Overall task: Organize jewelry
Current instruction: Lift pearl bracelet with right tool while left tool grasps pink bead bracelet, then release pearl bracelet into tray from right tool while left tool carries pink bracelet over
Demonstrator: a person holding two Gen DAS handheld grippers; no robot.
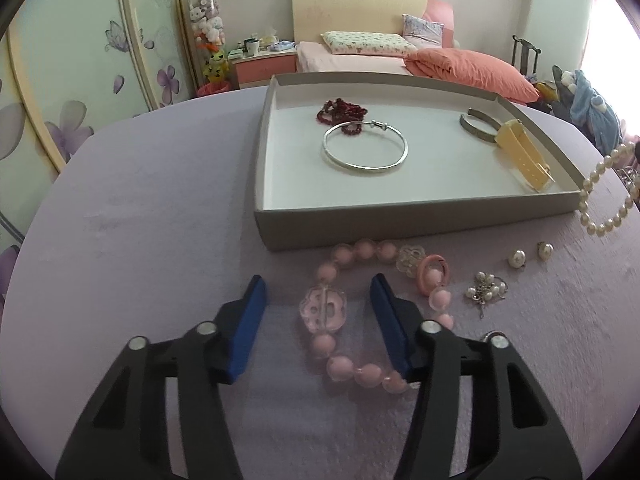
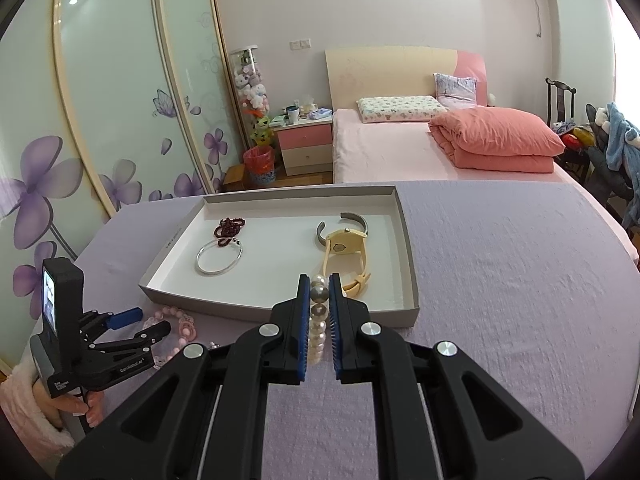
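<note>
A pink bead bracelet point(image 1: 360, 320) with clear flower beads lies on the purple cloth in front of the grey tray point(image 1: 400, 220). My left gripper point(image 1: 318, 280) straddles its left side, open, a glass flower bead between the blue pads without touching either. In the right wrist view, my right gripper point(image 2: 319, 278) is shut on a pearl bracelet point(image 2: 319, 320) above the tray's point(image 2: 280, 312) near edge. The pearl bracelet point(image 1: 600, 200) also hangs at the right of the left wrist view. The tray holds a silver bangle point(image 1: 365, 148), a dark red bead bracelet point(image 1: 342, 112), a grey cuff point(image 1: 478, 126) and a yellow watch point(image 1: 520, 156).
Two pearl earrings point(image 1: 517, 258) and a small pearl cluster point(image 1: 486, 290) lie on the cloth right of the pink bracelet. A hand in a fluffy pink sleeve point(image 2: 28, 408) holds the left gripper point(image 2: 144, 322). A bed point(image 2: 400, 148) stands beyond the table.
</note>
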